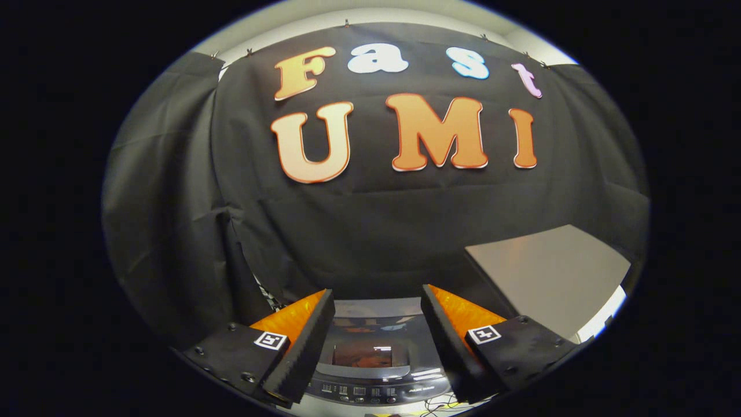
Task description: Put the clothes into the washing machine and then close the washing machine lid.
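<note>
My gripper [377, 301] is open, its two black-padded orange fingers spread wide with nothing between them. Below and between the fingers lies the washing machine [375, 370], seen from above: a dark glossy lid [370, 350] that looks closed, with the control panel [370, 392] along its near edge. The gripper hangs above the machine, apart from it. No clothes are held in the fingers.
A grey flat panel [550, 278] stands to the right, just beyond the right finger. Black cloth walls close the booth behind and to the left. Some thin cables [440, 405] lie by the machine's near edge.
</note>
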### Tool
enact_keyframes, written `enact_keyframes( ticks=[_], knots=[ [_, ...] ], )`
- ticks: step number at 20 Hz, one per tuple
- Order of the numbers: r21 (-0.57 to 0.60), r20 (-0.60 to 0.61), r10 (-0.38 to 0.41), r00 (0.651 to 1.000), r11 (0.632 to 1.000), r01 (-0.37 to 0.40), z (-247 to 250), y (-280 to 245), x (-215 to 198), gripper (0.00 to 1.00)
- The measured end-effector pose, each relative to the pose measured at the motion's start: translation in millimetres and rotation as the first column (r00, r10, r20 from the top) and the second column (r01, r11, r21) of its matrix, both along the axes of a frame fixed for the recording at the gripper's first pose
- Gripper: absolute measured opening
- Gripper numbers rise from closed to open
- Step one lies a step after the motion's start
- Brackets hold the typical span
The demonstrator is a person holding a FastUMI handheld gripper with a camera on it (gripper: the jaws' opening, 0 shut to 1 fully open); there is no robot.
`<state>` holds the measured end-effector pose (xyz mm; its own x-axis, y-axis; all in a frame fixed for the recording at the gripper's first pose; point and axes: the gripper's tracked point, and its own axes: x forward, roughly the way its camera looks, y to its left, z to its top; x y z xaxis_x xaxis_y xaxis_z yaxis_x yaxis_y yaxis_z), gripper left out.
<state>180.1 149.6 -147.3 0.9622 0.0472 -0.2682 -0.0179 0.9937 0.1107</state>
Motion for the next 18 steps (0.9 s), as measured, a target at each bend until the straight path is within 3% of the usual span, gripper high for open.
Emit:
enact_keyframes(
  ticks=[10, 18],
  knots=[
    [-0.096, 0.137, -0.044, 0.99, 0.994, 0.057, 116.6, -94.7, -86.6, 0.98],
    [-0.062, 0.23, -0.078, 0.97, 0.994, 0.095, 156.6, -166.3, -120.2, 0.98]
  ],
)
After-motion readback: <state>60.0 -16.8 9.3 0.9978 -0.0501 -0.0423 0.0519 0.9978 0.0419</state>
